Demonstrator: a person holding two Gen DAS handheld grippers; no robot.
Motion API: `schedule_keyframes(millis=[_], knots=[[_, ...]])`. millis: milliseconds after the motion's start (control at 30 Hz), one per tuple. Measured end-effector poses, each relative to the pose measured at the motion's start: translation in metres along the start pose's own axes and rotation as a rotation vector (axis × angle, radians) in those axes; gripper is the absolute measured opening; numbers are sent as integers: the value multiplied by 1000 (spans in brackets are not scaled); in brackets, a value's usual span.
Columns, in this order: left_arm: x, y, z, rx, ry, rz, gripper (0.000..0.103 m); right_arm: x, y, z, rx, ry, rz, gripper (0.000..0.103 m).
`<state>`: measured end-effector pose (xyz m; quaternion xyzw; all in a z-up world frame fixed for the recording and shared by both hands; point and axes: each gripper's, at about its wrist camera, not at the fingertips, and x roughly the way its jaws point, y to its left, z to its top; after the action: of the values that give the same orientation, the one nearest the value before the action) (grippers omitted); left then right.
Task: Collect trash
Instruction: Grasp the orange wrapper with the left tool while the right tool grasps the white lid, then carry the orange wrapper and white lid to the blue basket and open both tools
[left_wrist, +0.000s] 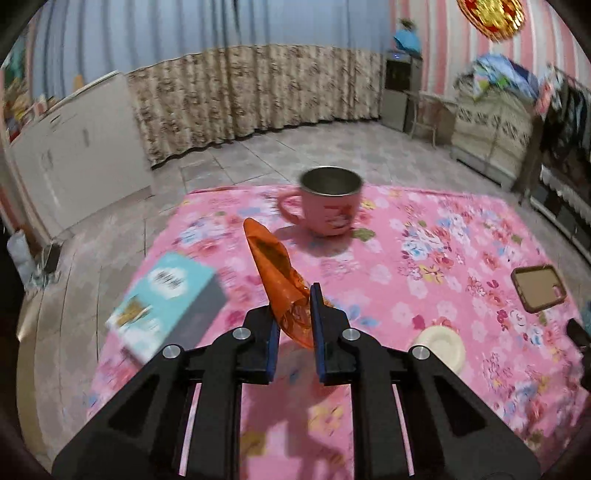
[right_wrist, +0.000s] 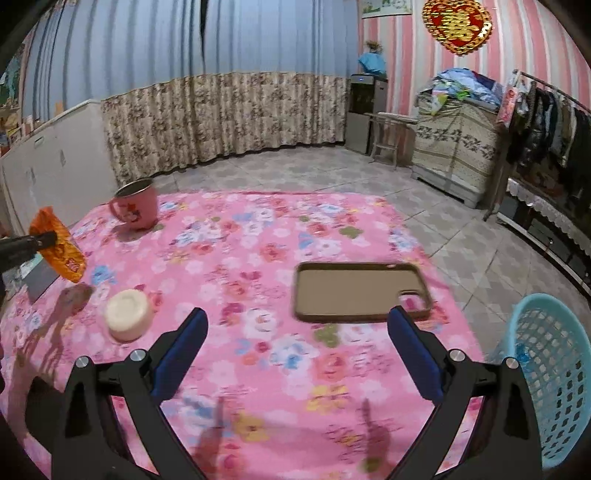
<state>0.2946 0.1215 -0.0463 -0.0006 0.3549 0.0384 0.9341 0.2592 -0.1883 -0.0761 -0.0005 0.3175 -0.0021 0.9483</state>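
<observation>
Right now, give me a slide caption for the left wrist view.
Left gripper pinches an orange wrapper above the floral tablecloth.

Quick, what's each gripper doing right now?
Left gripper: closed on the orange wrapper, lifted off the table.
Right gripper: open, holding nothing.

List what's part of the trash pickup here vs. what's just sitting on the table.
Job:
- orange wrapper, clamped in the left tool, lifted off the table
- blue basket beside the table, likely the bin
- right tool, open, empty

Lying about:
- pink mug
- phone case
- cream lid
- teal box
- floral tablecloth
</observation>
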Motion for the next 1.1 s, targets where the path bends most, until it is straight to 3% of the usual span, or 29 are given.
schedule_keyframes(millis=[433, 767, 1000, 1100], knots=[[-18, 64, -51, -69, 21, 15, 14, 35, 105, -8, -97, 117, 131, 96], [-10, 77, -56, -117, 25, -7, 14, 62, 139, -6, -166, 185, 156, 94], [-8, 70, -55, -98, 30, -4, 14, 77, 148, -7, -212, 270, 256, 63], [-9, 65, -54, -88, 32, 0, 14, 75, 149, -8, -213, 268, 282, 60]])
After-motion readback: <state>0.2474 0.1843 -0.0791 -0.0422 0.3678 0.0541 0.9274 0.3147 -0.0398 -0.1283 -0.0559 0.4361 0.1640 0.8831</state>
